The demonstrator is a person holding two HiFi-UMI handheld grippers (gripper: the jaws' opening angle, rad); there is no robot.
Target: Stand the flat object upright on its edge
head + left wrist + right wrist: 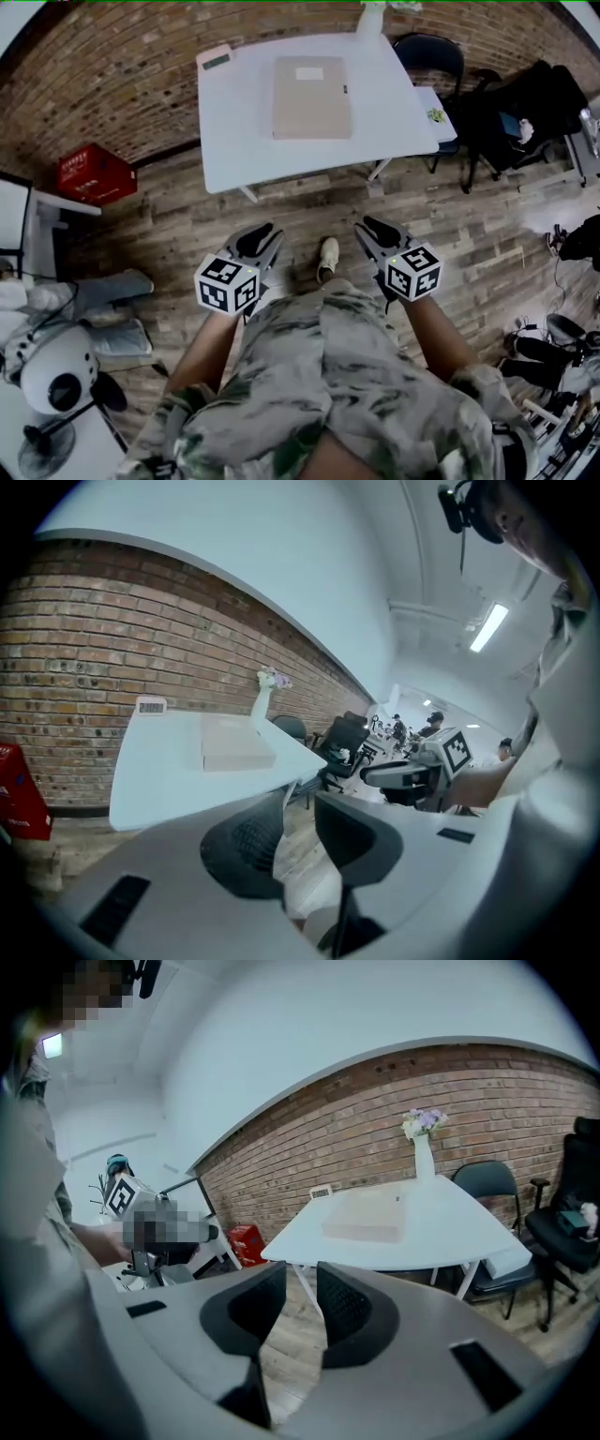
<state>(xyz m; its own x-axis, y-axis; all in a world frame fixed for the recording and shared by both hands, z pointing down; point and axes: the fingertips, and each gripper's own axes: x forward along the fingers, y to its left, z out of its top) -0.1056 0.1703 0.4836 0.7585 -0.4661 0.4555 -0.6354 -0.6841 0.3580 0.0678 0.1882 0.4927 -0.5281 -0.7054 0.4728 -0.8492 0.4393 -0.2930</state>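
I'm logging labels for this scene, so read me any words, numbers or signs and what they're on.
Nothing reads clearly.
Red crate: white print, too blurred.
Small display on the white table: digits too small.
Flat box: pale label, nothing legible.
Cubes on left gripper and right gripper: black square markers, no words.

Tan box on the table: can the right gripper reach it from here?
Probably not yet. The right gripper, jaws apart and empty, hangs over the wooden floor short of the white table, where the tan box lies flat mid-top. Nothing blocks the approach.
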